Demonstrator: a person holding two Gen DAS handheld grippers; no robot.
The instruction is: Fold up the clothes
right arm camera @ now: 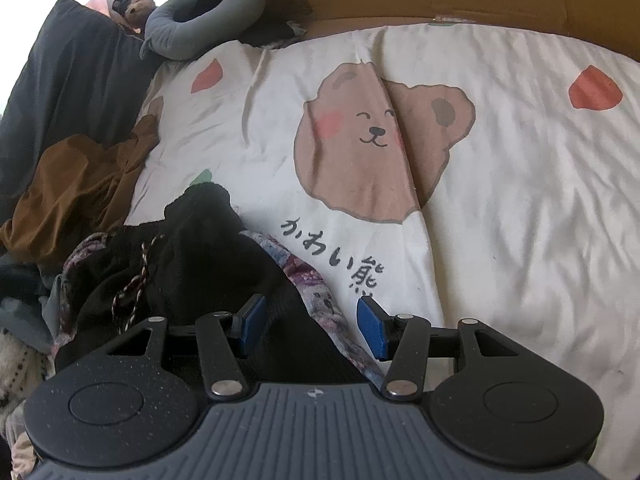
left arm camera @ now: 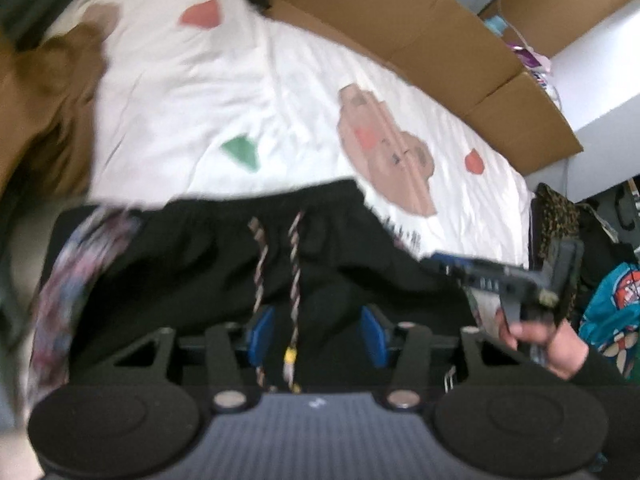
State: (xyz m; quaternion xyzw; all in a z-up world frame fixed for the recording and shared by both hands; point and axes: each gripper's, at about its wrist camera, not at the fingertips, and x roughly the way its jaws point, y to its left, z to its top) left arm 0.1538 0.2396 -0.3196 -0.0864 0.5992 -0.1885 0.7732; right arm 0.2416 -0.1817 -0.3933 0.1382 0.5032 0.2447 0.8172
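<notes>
The black drawstring-waisted fabric garment (left arm camera: 248,256) lies crumpled on the bear-print bed (right arm camera: 500,200), directly under my spread left hand-held gripper (left arm camera: 316,336), left of my spread right hand-held gripper (right arm camera: 316,328).

1. Black shorts (left arm camera: 224,248); their drawstring (left arm camera: 295,264) is twisted in black, white and a brownish pink, with a yellow tip.
2. Floral garment (right arm camera: 308,280) under the shorts: a mottled print of purple, pink and grey.
3. Bedsheet (right arm camera: 500,200): cream white; printed with a tan bear face (right arm camera: 372,140) with pink cheeks, black script, red-orange and green shapes.
4. Brown garment (right arm camera: 76,184): plain ochre brown.
5. Pillow (right arm camera: 60,80): dark charcoal; the neck pillow (right arm camera: 208,20) is grey.
6. Cardboard (left arm camera: 420,28): plain tan.
7. Gripper pads (right arm camera: 372,326): blue; on black linkages.
8. Teal bag (left arm camera: 612,312): teal with white and red print.
</notes>
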